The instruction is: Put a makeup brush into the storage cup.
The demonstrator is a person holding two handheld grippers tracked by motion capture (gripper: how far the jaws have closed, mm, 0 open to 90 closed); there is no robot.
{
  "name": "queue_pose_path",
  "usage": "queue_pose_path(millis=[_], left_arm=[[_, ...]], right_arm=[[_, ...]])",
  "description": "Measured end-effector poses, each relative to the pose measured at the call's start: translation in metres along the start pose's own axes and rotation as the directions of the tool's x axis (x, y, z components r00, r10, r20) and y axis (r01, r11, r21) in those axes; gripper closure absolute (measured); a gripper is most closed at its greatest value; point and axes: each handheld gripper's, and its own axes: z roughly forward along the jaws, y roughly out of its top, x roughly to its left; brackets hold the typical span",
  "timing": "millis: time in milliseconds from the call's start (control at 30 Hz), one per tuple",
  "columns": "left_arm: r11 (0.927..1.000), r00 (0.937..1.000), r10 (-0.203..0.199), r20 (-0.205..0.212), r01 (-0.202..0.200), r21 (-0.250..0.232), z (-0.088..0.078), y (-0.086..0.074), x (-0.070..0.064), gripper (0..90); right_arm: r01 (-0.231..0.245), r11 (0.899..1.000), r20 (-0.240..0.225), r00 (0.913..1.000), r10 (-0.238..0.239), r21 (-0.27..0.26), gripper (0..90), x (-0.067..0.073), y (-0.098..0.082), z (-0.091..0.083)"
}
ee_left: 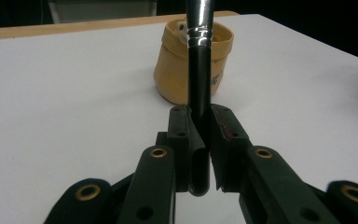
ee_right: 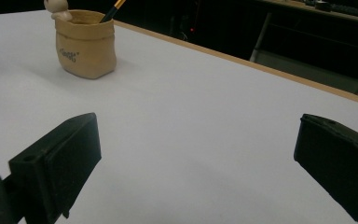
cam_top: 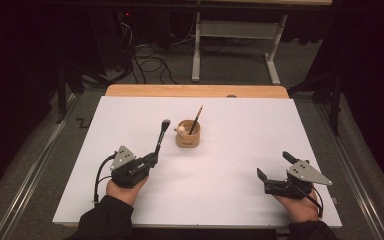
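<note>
Black brush: my left gripper (cam_top: 149, 161) is clamped on the handle of a black makeup brush (cam_top: 161, 137); in the left gripper view the handle (ee_left: 199, 88) sits pinched between the two jaws, with its silver ferrule above.
Long axis: the brush runs from my left gripper away from me, toward the far edge of the table, leaning a little to the right; its bristle head is the far end.
Holder: a tan wooden-looking cup (cam_top: 188, 134) stands near the middle of the table, just beyond and to the right of the brush head, close but apart from it.
In the cup: a pencil (cam_top: 196, 120) leans against its rim, and a small pale figure (cam_top: 180, 130) sits at the left rim.
Nearer hand: my left one, clearly; I judge the coming move is to carry the brush right and forward, then tip it up over the cup mouth.
Right gripper: it (cam_top: 275, 168) rests near the right edge of the table, well apart from the cup, with its jaws spread wide and nothing between them.
Surface: a white sheet (cam_top: 240, 150) covers the table; a wooden strip shows along the far edge.
Room: dark, with cables on the floor and a pale metal frame beyond the table.
</note>
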Motion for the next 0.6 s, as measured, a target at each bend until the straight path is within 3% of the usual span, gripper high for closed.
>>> queue_pose_path(millis=[467, 600], left_arm=[[0.9996, 0.9997, 0.026, 0.003, -0.026, -0.008, 0.002, 0.005, -0.004, 79.4], [0.9992, 0.9987, 0.039, 0.033, -0.038, -0.014, 0.003, 0.010, -0.010, 79.4]], right_arm=[[0.002, 1.000, -0.003, 1.0000, -0.002, -0.002, 0.9, 0.001, 0.000, 0.000], [0.000, 1.000, -0.004, 1.0000, 0.000, -0.003, 0.9, 0.001, 0.000, 0.001]])
